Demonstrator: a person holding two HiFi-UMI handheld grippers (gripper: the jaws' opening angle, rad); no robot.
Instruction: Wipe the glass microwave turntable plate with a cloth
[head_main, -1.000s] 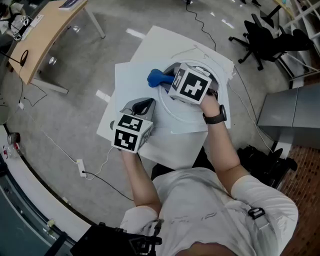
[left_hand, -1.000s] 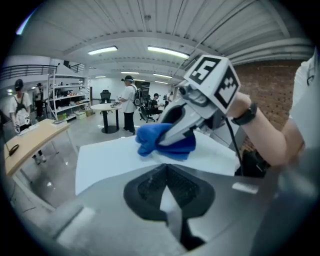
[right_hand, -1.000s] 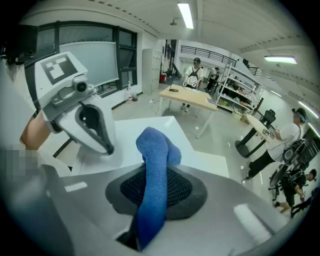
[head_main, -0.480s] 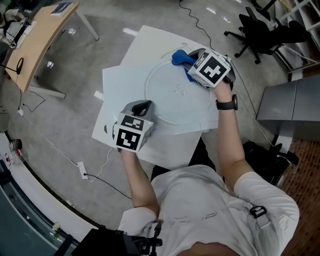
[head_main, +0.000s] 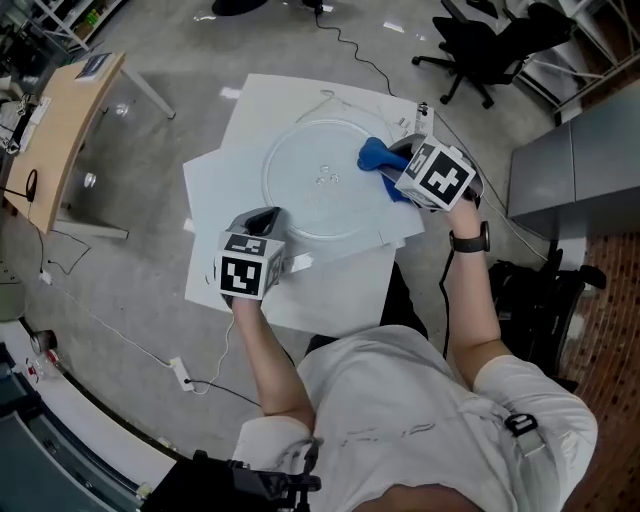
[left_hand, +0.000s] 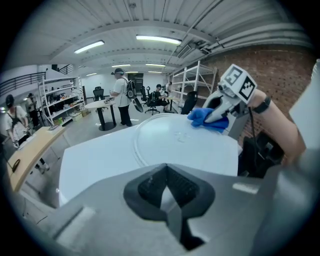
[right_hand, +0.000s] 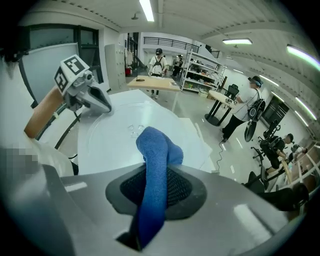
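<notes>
White tabletop (head_main: 230, 190) carries the glass turntable plate (head_main: 300, 190), lying flat. Blue cloth (head_main: 378, 155) sits on the plate's right rim. Your right claw (right_hand: 155, 195) is clamped on the cloth, with a fold sticking out ahead of it over the glass. Your left claw (left_hand: 167, 192) is at the plate's near-left rim, jaws together. Can't tell if they nip the rim.

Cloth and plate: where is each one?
cloth (head_main: 376, 155), head view, its bunched blue middle.
plate (head_main: 296, 192), head view, bare glass left of centre.
</notes>
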